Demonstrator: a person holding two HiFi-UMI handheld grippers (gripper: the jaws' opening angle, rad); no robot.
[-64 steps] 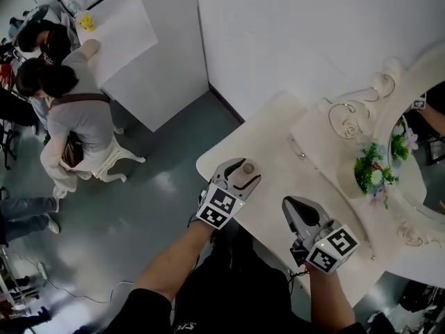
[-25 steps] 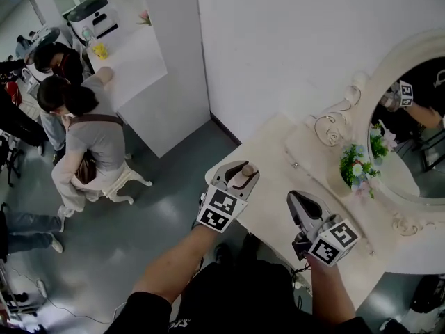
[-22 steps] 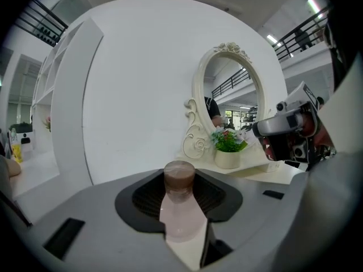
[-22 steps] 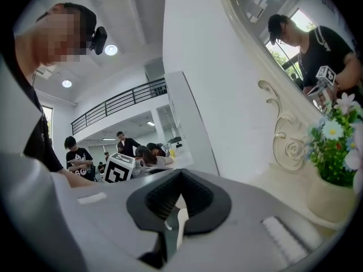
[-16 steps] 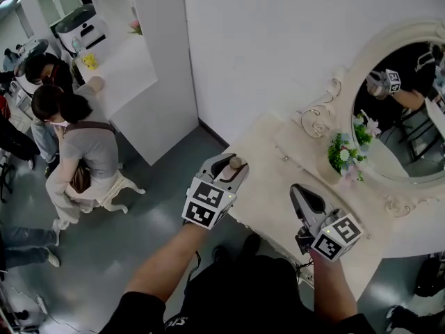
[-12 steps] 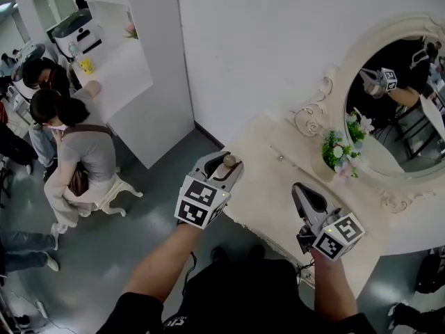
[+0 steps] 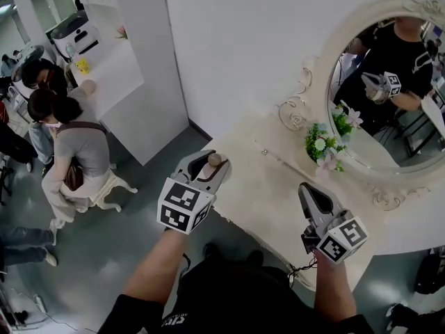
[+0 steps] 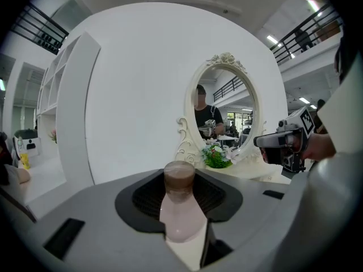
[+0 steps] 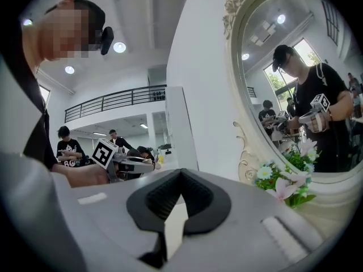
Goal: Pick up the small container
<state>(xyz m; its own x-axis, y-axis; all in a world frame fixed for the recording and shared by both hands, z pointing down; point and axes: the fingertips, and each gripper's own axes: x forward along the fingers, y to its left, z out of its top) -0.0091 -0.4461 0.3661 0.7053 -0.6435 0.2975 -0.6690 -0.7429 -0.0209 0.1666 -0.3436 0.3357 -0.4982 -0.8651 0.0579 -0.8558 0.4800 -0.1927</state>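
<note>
The small container [image 7: 215,160] is a pale pink bottle with a brown cap. It stands upright between the jaws of my left gripper [image 7: 207,168], which is shut on it and holds it above the near left corner of the cream dressing table [image 7: 268,186]. In the left gripper view the container [image 8: 180,205] fills the gap between the dark pads of the left gripper [image 8: 180,181], cap upward. My right gripper [image 7: 309,190] hovers over the table's front right part. In its own view the right gripper [image 9: 180,177] has its pads together with nothing between them.
An oval mirror [image 7: 389,82] in an ornate white frame stands at the table's back, with a small bunch of flowers [image 7: 321,145] before it. At the left, people [image 7: 69,138] sit by a white counter [image 7: 104,68]. Grey floor lies below the table's left edge.
The left gripper has drifted left and toward me with the container still in its jaws. The head view has swung so that more of the mirror shows. The right gripper has hardly moved.
</note>
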